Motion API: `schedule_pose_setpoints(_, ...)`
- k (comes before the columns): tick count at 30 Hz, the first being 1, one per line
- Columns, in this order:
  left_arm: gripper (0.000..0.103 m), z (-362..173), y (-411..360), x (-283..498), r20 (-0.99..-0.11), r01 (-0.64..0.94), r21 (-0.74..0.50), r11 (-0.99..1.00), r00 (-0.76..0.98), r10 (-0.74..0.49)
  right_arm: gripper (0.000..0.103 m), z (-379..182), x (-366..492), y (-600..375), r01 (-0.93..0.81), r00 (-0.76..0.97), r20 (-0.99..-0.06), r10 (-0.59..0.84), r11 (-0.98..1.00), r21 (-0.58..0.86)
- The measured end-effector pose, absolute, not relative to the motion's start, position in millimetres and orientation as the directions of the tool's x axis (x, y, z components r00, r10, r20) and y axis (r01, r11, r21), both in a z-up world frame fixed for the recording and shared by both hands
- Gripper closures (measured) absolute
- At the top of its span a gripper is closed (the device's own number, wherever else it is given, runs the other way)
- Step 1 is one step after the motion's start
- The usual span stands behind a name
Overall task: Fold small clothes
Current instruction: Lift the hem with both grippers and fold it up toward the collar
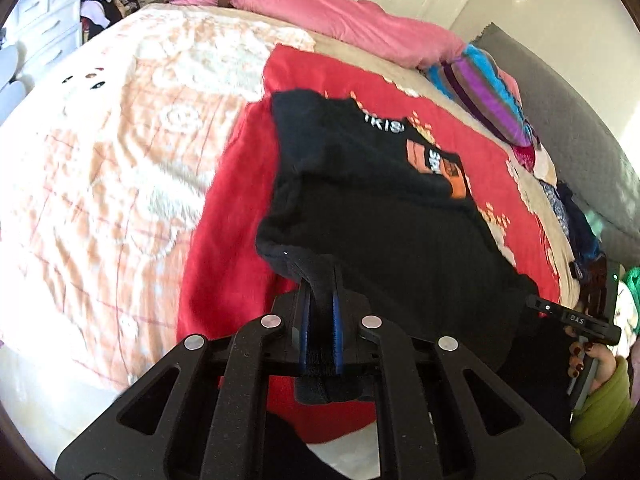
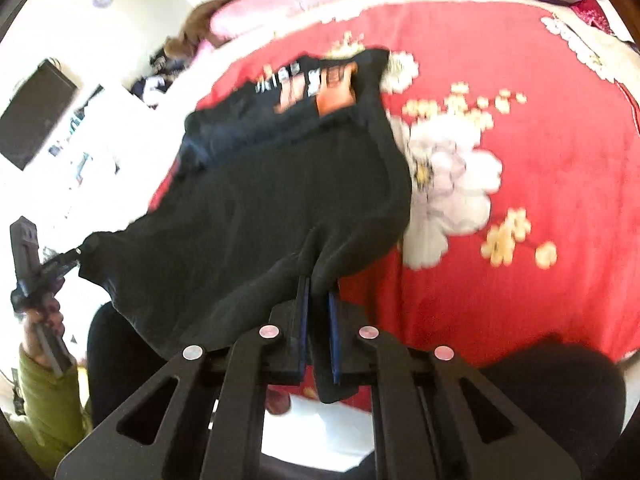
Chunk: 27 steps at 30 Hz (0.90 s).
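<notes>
A small black garment (image 1: 372, 200) with white lettering and an orange patch lies on a red flowered blanket (image 1: 224, 240), its near edge lifted off the bed. My left gripper (image 1: 320, 280) is shut on one near corner of it, black cloth pinched between the blue pads. In the right wrist view the same black garment (image 2: 272, 200) stretches away from my right gripper (image 2: 318, 284), which is shut on the other near corner. Each view shows the other gripper at the side: the right gripper (image 1: 536, 304) held by a hand in a green sleeve, the left gripper (image 2: 80, 252) likewise.
A cream and peach blanket (image 1: 108, 168) covers the left of the bed. A pink quilt (image 1: 320, 12) runs along the far edge. A striped purple and blue cloth (image 1: 488, 92) and other clothes (image 1: 576, 220) lie at the right. White drawers (image 1: 44, 12) stand far left.
</notes>
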<state>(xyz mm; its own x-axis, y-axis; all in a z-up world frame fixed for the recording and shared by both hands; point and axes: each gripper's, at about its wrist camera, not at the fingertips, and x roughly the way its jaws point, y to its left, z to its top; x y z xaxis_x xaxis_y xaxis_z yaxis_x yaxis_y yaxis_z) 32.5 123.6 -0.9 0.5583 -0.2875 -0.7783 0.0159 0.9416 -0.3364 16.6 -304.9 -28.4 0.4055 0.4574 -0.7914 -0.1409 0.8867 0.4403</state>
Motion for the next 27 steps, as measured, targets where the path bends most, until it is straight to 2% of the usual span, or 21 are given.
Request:
schedule_pose_setpoints(4, 0.100, 9, 123, 52, -0.760, 0.000, -0.349, 0.937, 0.586, -0.283, 0.095, -21, 38, -324, -0.115, 0.449, -0.731, 0.514, 0.844, 0.523)
schedule_pose_setpoints(8, 0.100, 15, 130, 69, -0.743, -0.028, -0.367, 0.930, 0.610, -0.275, 0.095, -9, 66, -327, -0.103, 0.505, -0.692, 0.516, 0.832, 0.546)
schedule_pose_setpoints(27, 0.100, 2, 140, 191, -0.690, -0.139, -0.461, 0.877, 0.677, -0.255, 0.097, -7, 211, -324, -0.080, 0.636, -0.623, 0.456, 0.842, 0.534)
